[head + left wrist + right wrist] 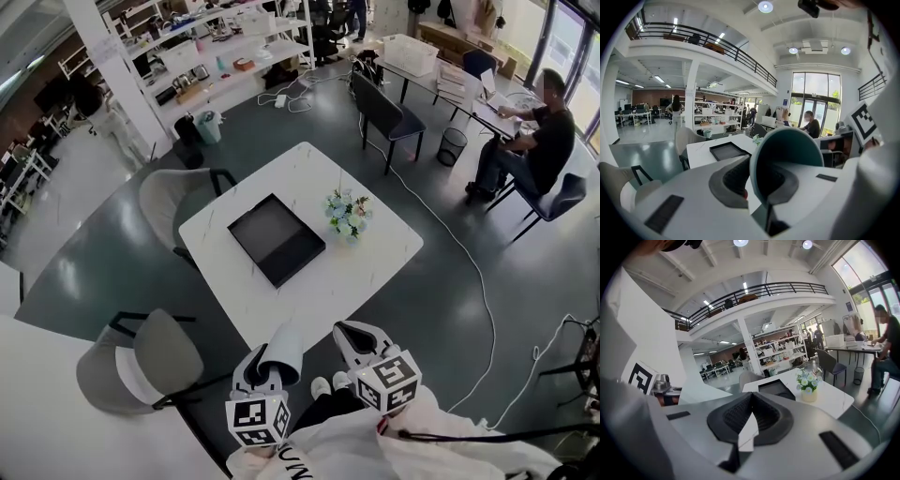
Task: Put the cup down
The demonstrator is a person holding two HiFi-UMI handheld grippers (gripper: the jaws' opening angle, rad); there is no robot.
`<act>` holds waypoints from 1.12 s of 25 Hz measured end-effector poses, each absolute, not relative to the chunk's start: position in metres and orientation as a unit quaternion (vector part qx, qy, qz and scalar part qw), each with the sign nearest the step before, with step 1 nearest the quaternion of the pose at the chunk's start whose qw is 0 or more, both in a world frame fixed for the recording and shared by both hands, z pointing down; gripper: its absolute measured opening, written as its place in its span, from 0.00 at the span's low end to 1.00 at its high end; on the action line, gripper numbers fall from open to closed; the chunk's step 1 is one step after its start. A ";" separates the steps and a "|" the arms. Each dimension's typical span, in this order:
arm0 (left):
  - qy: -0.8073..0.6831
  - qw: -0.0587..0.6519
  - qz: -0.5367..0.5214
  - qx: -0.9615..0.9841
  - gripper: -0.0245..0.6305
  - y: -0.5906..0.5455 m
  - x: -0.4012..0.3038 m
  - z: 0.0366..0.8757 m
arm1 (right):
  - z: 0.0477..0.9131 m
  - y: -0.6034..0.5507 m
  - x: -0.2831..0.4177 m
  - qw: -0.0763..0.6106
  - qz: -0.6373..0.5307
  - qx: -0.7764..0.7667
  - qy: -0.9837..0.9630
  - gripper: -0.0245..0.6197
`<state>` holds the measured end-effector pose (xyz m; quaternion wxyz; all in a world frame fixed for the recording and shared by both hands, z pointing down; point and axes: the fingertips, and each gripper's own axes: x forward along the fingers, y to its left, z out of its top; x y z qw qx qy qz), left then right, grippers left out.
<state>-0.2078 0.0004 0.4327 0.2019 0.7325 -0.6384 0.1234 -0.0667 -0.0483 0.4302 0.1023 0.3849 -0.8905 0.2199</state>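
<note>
Cup [280, 350] gripped in left fingers [729, 183], carried near tabletop's [375, 253] near corner. Right fingers [736, 416] closed, empty. Next: advance over tabletop, lower upright, release.

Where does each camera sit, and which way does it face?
Head view: on the person's head, facing down at the table; left gripper, right gripper and sleeves show.
Left gripper view: on that gripper, along jaws shut on the cup, towards the table.
Right gripper view: on that gripper, along shut, empty jaws, towards the table.
All three show the black tray.
</note>
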 end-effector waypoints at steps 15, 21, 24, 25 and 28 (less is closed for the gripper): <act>-0.625 0.206 0.141 0.739 0.10 -0.033 -0.220 0.440 | 0.435 -0.079 -0.072 0.102 0.223 0.399 -0.883 0.05; -0.623 0.206 0.158 0.738 0.09 -0.052 -0.229 0.450 | 0.441 -0.096 -0.075 0.105 0.224 0.401 -0.882 0.05; -0.620 0.205 0.168 0.739 0.09 -0.063 -0.233 0.453 | 0.441 -0.106 -0.075 0.103 0.224 0.403 -0.881 0.05; -0.619 0.205 0.168 0.740 0.10 -0.067 -0.235 0.454 | 0.441 -0.109 -0.075 0.103 0.223 0.404 -0.881 0.05; -0.615 0.205 0.168 0.743 0.09 -0.081 -0.239 0.457 | 0.442 -0.117 -0.075 0.102 0.221 0.404 -0.882 0.05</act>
